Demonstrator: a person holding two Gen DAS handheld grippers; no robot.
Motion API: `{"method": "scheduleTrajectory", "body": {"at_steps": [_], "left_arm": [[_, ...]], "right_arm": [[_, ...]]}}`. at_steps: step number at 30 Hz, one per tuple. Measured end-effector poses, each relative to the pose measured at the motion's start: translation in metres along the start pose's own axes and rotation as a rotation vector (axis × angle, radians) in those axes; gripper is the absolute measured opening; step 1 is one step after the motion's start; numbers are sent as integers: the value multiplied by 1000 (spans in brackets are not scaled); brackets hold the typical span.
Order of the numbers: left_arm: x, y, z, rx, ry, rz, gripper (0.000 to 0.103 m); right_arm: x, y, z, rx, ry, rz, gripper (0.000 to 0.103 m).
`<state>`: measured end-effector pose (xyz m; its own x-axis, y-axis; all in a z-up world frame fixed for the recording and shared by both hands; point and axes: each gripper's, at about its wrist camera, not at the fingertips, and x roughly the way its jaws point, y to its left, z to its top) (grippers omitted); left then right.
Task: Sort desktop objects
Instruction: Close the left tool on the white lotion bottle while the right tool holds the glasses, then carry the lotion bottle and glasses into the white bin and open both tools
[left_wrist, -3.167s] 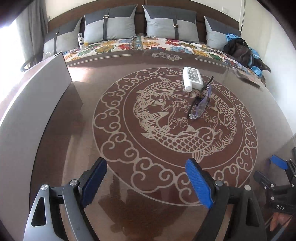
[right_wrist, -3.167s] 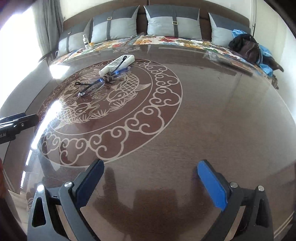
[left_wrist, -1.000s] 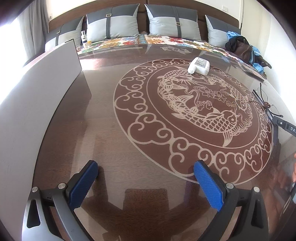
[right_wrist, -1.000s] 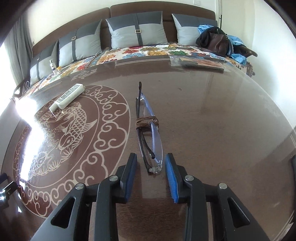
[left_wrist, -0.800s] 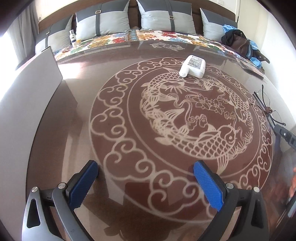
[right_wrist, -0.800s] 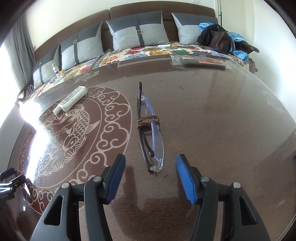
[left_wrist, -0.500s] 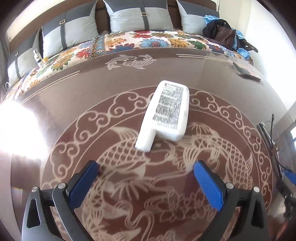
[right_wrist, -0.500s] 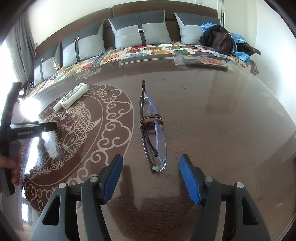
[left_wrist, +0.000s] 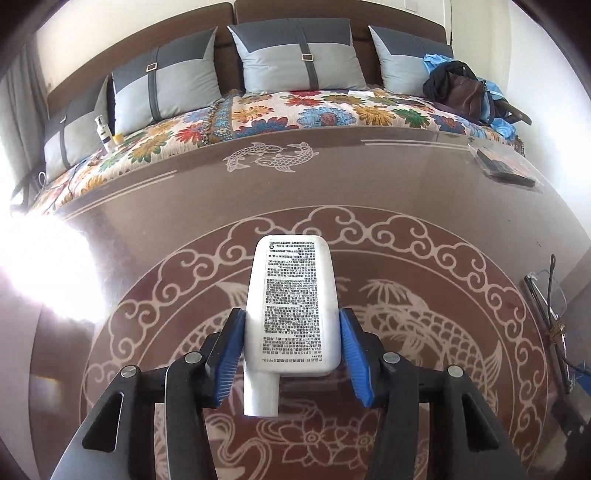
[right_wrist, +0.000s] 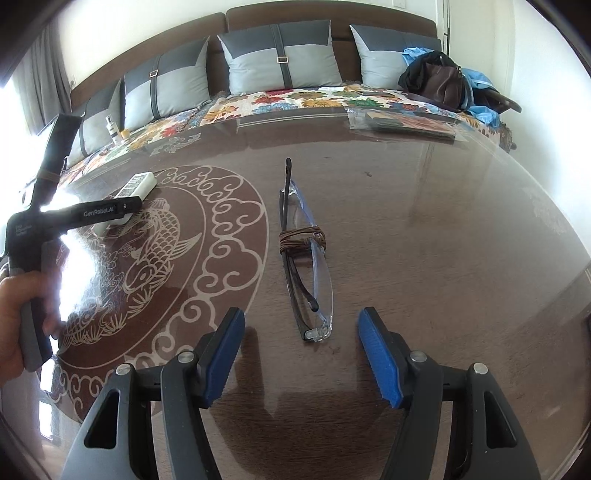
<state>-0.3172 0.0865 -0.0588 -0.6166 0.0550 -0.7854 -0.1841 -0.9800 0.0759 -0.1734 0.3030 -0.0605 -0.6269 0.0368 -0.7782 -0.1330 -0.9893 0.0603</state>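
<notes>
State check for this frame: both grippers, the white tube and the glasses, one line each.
Left gripper: jaws just closed in, pads against the tube's sides.
White tube: lying flat on the table, cap toward the camera.
Right gripper: open, nothing held.
Glasses: folded, cord wound round, lying free on the table.

There is one white bottle (left_wrist: 293, 306) lying on the tabletop (left_wrist: 406, 184). There is one pair of glasses (right_wrist: 308, 258). There is one flat dark packet (left_wrist: 504, 168) near the far edge. Behind, the bed (left_wrist: 295, 110) has four grey pillows (left_wrist: 303, 55), one small bottle (left_wrist: 103, 133) and one brown bag (left_wrist: 463, 92). There are two grippers: left (left_wrist: 291, 356) and right (right_wrist: 301, 363).
</notes>
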Motion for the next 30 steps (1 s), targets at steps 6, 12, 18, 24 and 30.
{"method": "scheduleTrajectory", "body": {"at_steps": [6, 12, 18, 24, 30], "left_arm": [[-40, 13, -44, 24, -3, 34, 51], [-63, 26, -64, -18, -1, 9, 51], [-88, 32, -72, -51, -24, -15, 51], [-121, 52, -81, -96, -56, -32, 51], [-167, 85, -98, -172, -95, -59, 51]], "right_arm": [[1, 4, 0, -17, 6, -3, 70], [15, 15, 17, -72, 41, -22, 74], [28, 23, 40, -148, 84, 6, 28], [11, 32, 36, -128, 133, 85, 26], [-34, 50, 25, -54, 148, 240, 27]]}}
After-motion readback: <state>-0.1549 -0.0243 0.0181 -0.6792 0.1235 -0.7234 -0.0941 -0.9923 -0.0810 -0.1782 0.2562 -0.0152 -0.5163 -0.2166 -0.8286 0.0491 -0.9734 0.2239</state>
